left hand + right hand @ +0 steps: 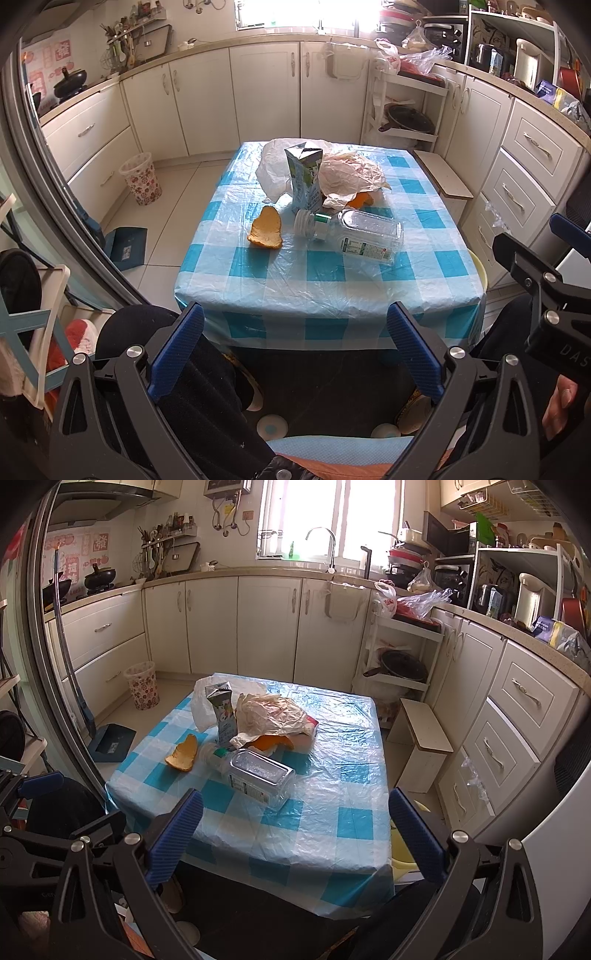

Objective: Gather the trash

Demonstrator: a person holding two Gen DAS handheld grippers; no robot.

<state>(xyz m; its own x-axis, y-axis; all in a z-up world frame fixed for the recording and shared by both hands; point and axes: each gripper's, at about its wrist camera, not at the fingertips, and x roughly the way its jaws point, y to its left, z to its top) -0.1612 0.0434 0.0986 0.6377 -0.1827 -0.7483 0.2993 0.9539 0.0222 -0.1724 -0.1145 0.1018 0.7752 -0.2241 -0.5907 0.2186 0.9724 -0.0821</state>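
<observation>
Our left gripper [295, 347] and right gripper [295, 834] hang spread wide, empty. The clear plastic bottle [364, 236] looks light and slippery; we'd pinch its neck.

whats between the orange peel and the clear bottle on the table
Only bare checked tablecloth lies between peel and bottle, seen in both views.

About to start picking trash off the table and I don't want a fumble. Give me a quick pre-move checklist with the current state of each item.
1. Left hand-held gripper open and holding nothing: ok.
2. Right hand-held gripper open and holding nothing: ok.
3. Plastic bottle lying on its side, unobstructed from the near side: ok.
4. Orange peel lying apart from the pile: ok.
5. Milk carton upright, crumpled paper against it: not ok, may tip.
6. Waste basket on the floor has room: cannot tell.
</observation>
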